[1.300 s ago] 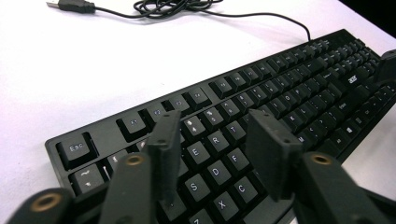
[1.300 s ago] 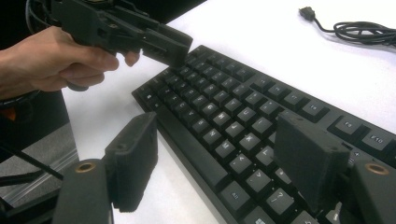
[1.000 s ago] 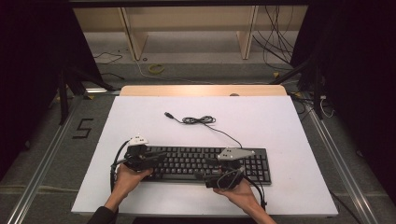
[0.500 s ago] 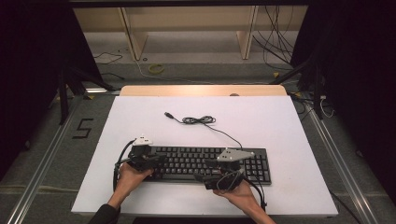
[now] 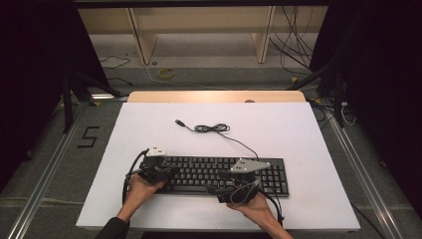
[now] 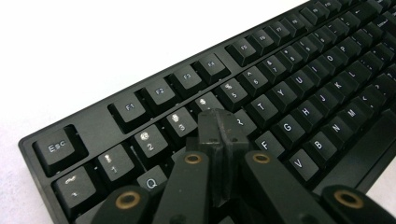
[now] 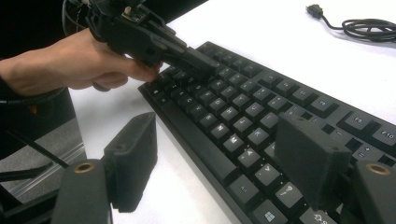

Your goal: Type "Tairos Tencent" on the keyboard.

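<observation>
Left gripper, jaws closed and empty, presses keys at the left end of the keyboard near the table's front edge; right gripper gapes wide astride its front edge, apparently about to clamp and steady it.

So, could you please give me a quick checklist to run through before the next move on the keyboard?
1. Left gripper shut: ok, jaws pressed together over the upper letter rows.
2. Right gripper open: ok, jaws spread, one over the keys, one past the near edge.
3. Keyboard flat on the table: ok.
4. Cable away from both grippers: ok, coiled behind the keyboard, plug loose on the table.
5. Left gripper's tip touching a key: cannot tell.
6. Right gripper's jaws touching the keyboard: cannot tell.
</observation>
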